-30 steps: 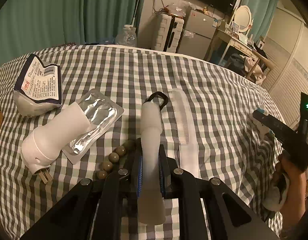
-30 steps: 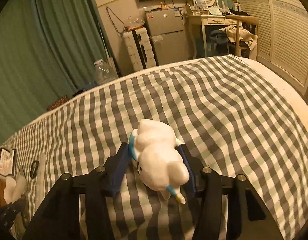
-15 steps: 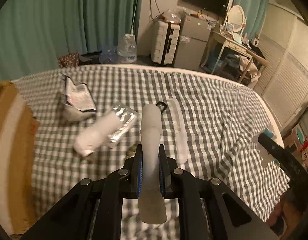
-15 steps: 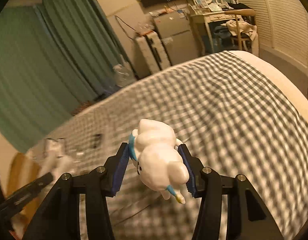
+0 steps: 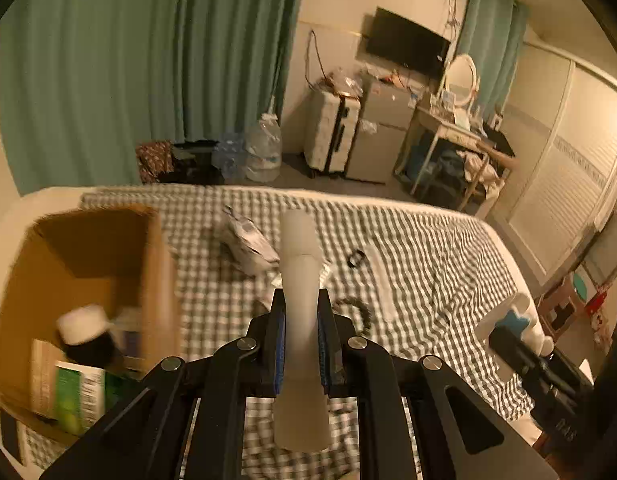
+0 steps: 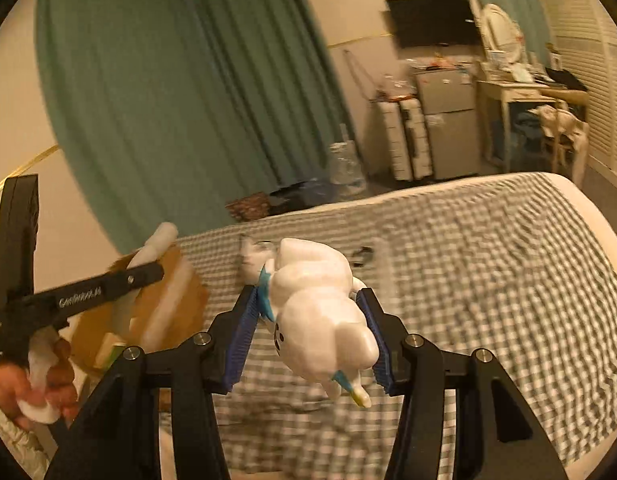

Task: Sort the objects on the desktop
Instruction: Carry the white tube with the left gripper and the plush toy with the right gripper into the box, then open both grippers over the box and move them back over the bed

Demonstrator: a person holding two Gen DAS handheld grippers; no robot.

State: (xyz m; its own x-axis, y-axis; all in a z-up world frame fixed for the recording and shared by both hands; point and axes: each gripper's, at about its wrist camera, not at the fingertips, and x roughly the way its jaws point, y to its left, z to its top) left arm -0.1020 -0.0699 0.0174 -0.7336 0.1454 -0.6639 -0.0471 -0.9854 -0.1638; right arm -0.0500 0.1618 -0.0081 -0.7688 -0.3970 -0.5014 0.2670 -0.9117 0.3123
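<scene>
Left gripper: clamped on a frosted white tube, held clear above the checked bedcover. Cardboard box lies at 9 o'clock of the tube, open, with a white-capped bottle inside. Right gripper: clamped on a white figurine, also in the air; the box sits at 9 o'clock of it

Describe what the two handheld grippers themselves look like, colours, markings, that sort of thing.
Both are matte black plastic. The left gripper and right gripper each have angular linkage arms joined by round silver bolts and two fingers lined with ribbed blue pads. Seen from the right wrist camera, the left gripper's side carries white lettering, too blurred to read. The hand on its handle shows no sleeve.
</scene>
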